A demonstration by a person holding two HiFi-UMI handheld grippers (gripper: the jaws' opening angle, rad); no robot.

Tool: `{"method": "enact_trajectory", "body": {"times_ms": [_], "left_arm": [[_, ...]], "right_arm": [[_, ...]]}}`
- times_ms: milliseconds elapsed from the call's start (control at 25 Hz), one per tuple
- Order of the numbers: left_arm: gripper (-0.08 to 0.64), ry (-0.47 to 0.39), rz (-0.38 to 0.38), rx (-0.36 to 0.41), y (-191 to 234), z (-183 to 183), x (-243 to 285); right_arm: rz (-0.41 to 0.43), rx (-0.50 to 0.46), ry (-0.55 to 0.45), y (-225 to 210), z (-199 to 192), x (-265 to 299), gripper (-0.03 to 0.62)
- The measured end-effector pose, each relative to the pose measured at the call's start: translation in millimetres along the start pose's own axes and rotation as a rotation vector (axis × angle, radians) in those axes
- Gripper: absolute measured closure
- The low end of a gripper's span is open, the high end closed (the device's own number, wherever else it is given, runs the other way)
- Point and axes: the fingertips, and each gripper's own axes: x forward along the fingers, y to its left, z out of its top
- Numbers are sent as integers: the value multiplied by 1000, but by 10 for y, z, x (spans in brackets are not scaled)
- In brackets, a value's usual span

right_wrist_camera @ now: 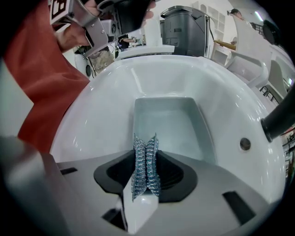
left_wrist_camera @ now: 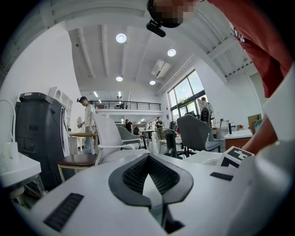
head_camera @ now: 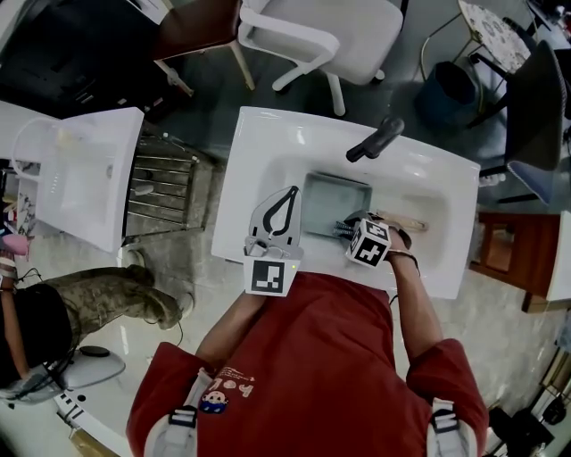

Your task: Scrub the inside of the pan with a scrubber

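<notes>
head: steeply down — pan [head_camera: 332,198] | right: close, same pan [right_wrist_camera: 168,122] | left: across room

Glossy sink [right_wrist_camera: 101,110], metal-mesh scrubber [right_wrist_camera: 145,166], dull grey pan [right_wrist_camera: 170,129].

There are two grippers, the left gripper [head_camera: 293,190] and the right gripper [head_camera: 343,230], and two marker cubes, the left cube [head_camera: 270,277] and the right cube [head_camera: 368,243]. There is one pan [head_camera: 335,201] and one scrubber [right_wrist_camera: 145,166]. Two sinks show clearly, the middle sink [head_camera: 268,143] and the side sink [head_camera: 89,178], with one black faucet [head_camera: 375,140]. The head view counts two people, two chairs, one stool [head_camera: 192,27] and one blue bin [head_camera: 451,89]. The left gripper view counts four round ceiling lamps.
</notes>
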Motion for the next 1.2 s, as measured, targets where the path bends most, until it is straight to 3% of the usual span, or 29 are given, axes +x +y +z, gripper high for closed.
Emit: {"method": "enact_trajectory", "body": {"times_ms": [280, 560, 1200], "left_arm": [[552, 8, -6, -1, -3, -32, -25], [552, 13, -12, 2, -37, -34, -37], [552, 18, -12, -10, -26, -68, -17]], "right_arm": [[-6, 2, -5, -17, 4, 11, 438], [-67, -8, -9, -121, -31, 5, 436], [-337, -99, -50, -745, 36, 25, 431]]}}
